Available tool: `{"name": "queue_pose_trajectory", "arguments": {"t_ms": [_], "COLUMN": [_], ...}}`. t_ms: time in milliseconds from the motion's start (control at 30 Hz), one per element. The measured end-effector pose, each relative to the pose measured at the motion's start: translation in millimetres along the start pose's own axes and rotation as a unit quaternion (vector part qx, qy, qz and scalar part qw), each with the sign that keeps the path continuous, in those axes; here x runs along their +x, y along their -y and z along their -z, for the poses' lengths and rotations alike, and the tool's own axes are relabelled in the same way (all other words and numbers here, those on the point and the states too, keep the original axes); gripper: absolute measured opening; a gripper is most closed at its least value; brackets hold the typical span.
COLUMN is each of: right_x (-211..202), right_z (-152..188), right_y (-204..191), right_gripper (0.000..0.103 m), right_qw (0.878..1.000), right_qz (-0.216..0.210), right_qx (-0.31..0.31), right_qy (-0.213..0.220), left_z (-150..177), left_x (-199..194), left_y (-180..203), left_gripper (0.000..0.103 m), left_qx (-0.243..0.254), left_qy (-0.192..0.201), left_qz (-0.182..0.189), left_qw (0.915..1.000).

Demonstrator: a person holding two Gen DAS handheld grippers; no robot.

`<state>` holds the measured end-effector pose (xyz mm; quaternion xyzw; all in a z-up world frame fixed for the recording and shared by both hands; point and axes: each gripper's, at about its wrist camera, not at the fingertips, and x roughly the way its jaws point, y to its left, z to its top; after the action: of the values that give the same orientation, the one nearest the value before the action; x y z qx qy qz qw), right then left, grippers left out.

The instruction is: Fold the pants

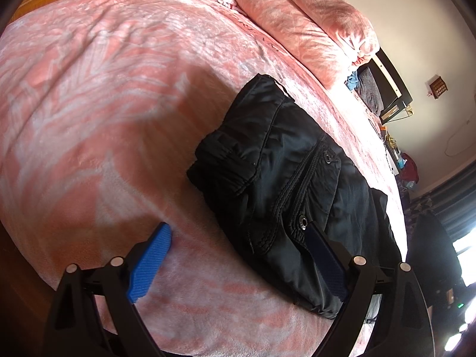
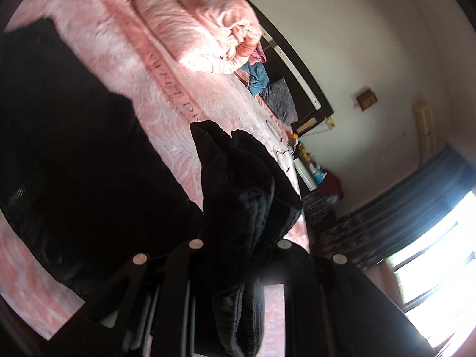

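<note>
The black pants lie partly folded on the pink bedspread. My left gripper is open, its jaws wide apart. Its left blue pad is over the bedspread and its right pad rests on the pants' near edge. In the right wrist view my right gripper is shut on a bunched fold of the pants and holds it raised above the bed. The rest of the pants spreads dark at the left. The right gripper's pads are hidden by cloth.
A rolled pink blanket lies at the bed's far end, also in the right wrist view. A dark headboard and grey cushion stand beyond. A bright window with dark curtains is at the right.
</note>
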<state>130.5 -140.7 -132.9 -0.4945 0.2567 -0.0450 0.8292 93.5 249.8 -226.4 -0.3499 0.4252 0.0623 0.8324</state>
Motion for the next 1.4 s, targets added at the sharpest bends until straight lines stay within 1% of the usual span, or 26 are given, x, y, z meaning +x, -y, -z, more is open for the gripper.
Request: {"name": "queue_pose_trajectory", "arguments": {"t_ms": [133,200,400,567,667,700,733,767,800,833,867,900,933,967,1000,1033,1100,1133,1167,1200,1233,1267,1300,1333,1400], "right_x": [0,0,1,2,5,6,5,4,2,-3,-8,-15,-19,-22,-24,-22,-11,-2,10,18,26,30,32,37,30], "right_z": [8,11,24,28,29,28,28,27,26,25,23,20,17,13,9,5,2,2,4,2,3,3,4,2,7], "right_y": [-40,-53,-84,-107,-117,-117,-115,-115,-111,-105,-100,-91,-82,-72,-56,-39,-13,-3,4,5,5,6,7,7,9], "right_gripper": [0.014,0.014,0.014,0.014,0.016,0.018,0.022,0.022,0.029,0.043,0.054,0.059,0.061,0.063,0.068,0.069,0.068,0.064,0.061,0.057,0.055,0.053,0.05,0.048,0.048], "right_qw": [0.996,0.994,0.985,0.981,0.982,0.985,0.986,0.985,0.986,0.986,0.987,0.987,0.987,0.985,0.982,0.975,0.957,0.945,0.928,0.917,0.908,0.902,0.895,0.885,0.859], "right_qz": [0.034,0.044,0.071,0.066,0.038,0.014,-0.001,-0.004,-0.022,-0.043,-0.057,-0.077,-0.098,-0.131,-0.172,-0.218,-0.285,-0.316,-0.351,-0.371,-0.386,-0.397,-0.408,-0.423,-0.466], "right_qx": [-0.077,-0.1,-0.159,-0.181,-0.183,-0.173,-0.168,-0.17,-0.168,-0.159,-0.151,-0.141,-0.129,-0.107,-0.074,-0.032,0.045,0.08,0.113,0.131,0.144,0.15,0.159,0.169,0.184], "right_qy": [0.009,0.014,0.025,0.02,0.012,0.007,0.004,0.005,0.008,0.011,0.017,0.023,0.022,0.019,0.014,0.005,-0.019,-0.034,-0.055,-0.067,-0.078,-0.083,-0.088,-0.095,-0.1], "left_z": [0,0,0,-1,0,0,0,0,0,-1,-1,-1,-1,-1,-1,-1,0,0,0,0,1,1,1,0,0], "left_x": [0,0,0,-1,-2,-2,-2,-2,-2,-2,-1,-2,-2,-2,-2,-2,-3,-4,-5,-5,-6,-6,-7,-8,-8], "left_y": [0,0,0,-2,-2,-2,-2,-2,-2,-2,-2,-2,-2,-2,-2,-2,-3,-3,-4,-4,-5,-5,-6,-7,-9], "left_gripper": [0.092,0.092,0.092,0.092,0.092,0.092,0.092,0.092,0.092,0.092,0.092,0.092,0.092,0.092,0.092,0.092,0.092,0.092,0.092,0.092,0.092,0.092,0.092,0.092,0.092], "left_qx": [-0.001,-0.002,-0.003,-0.004,-0.005,-0.005,-0.005,-0.005,-0.005,-0.005,-0.005,-0.005,-0.005,-0.005,-0.006,-0.007,-0.009,-0.01,-0.012,-0.013,-0.015,-0.016,-0.018,-0.019,-0.021], "left_qy": [0.0,0.0,0.0,0.001,0.001,0.002,0.001,0.001,0.001,0.002,0.001,0.001,0.002,0.002,0.002,0.003,0.004,0.005,0.006,0.007,0.008,0.008,0.009,0.009,0.008], "left_qz": [0.001,0.002,0.003,0.005,0.006,0.006,0.006,0.006,0.006,0.006,0.006,0.006,0.006,0.006,0.006,0.007,0.009,0.01,0.012,0.014,0.016,0.018,0.02,0.022,0.024], "left_qw": [1.0,1.0,1.0,1.0,1.0,1.0,1.0,1.0,1.0,1.0,1.0,1.0,1.0,1.0,1.0,1.0,0.9999,0.9999,0.9998,0.9998,0.9997,0.9997,0.9996,0.9996,0.9995]}}
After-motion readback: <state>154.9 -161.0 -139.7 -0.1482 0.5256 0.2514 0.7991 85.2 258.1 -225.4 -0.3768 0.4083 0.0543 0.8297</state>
